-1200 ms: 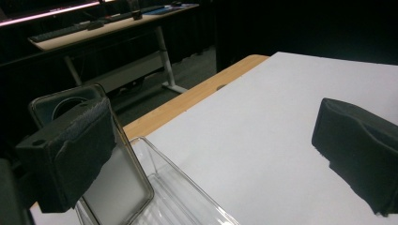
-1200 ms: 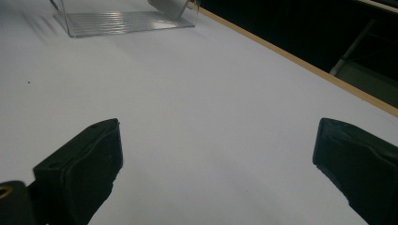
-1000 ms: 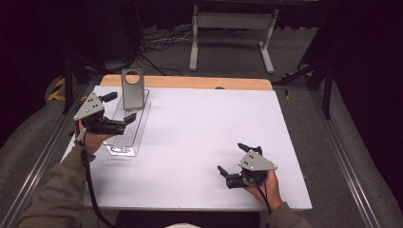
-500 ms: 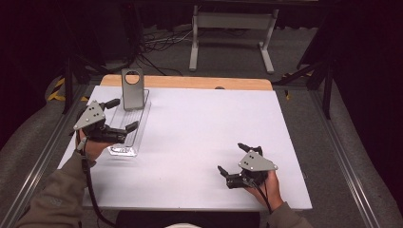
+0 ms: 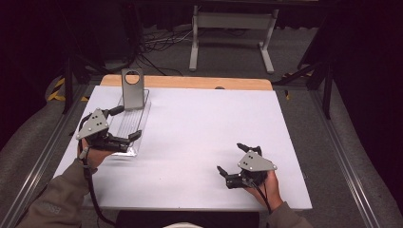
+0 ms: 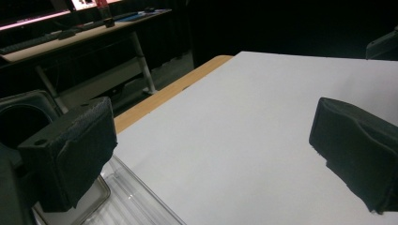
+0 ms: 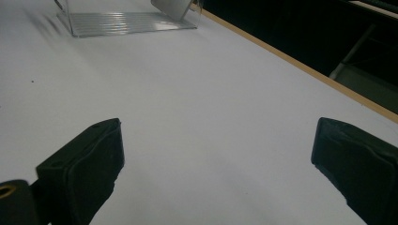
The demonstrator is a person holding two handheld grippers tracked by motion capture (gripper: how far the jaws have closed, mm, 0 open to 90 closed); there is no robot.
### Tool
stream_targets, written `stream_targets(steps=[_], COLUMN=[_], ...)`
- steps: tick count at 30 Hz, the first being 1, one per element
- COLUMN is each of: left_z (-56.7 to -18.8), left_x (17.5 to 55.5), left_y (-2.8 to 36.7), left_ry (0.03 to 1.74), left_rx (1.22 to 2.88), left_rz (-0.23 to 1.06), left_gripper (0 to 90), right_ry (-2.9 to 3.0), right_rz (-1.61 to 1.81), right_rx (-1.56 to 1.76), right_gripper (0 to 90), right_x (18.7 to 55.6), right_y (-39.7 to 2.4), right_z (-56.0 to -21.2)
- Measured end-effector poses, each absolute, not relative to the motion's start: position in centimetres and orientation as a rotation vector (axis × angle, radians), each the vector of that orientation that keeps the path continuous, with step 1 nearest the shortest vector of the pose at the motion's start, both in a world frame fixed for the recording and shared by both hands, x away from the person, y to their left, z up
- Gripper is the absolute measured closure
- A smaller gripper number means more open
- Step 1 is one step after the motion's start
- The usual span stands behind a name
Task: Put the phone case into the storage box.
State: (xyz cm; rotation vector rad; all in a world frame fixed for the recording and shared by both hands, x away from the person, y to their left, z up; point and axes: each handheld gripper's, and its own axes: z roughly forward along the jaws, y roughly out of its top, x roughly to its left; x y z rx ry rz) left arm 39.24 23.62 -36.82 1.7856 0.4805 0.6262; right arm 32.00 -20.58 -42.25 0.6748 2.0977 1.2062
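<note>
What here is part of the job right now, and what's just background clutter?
In play:
left gripper, open over the tray
clear tray
grey stand with a round hole, at the tray's far end

Idle or background:
right gripper, open over bare table
white table
white frame on the floor
floor cables

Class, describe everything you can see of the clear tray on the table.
The tray is a long, shallow, see-through plastic piece with a ribbed floor, lying flat near the table's left edge. A grey upright stand with a round hole sits at its far end. The left gripper, jaws open, hovers over its near end; contact cannot be told.
</note>
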Motion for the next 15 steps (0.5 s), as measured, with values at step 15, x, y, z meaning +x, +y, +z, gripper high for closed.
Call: stream_targets(steps=[15], left_z=[-37.3], left_x=[37.9], left_y=[23.2], left_ry=[0.448], left_rx=[1.783], left_rz=[0.594], left_gripper=[1.9], right_ry=[2.086], right_rz=[1.214], right_rx=[0.671], right_gripper=[4.5], right_x=[32.0], right_y=[-20.7], right_z=[-42.1])
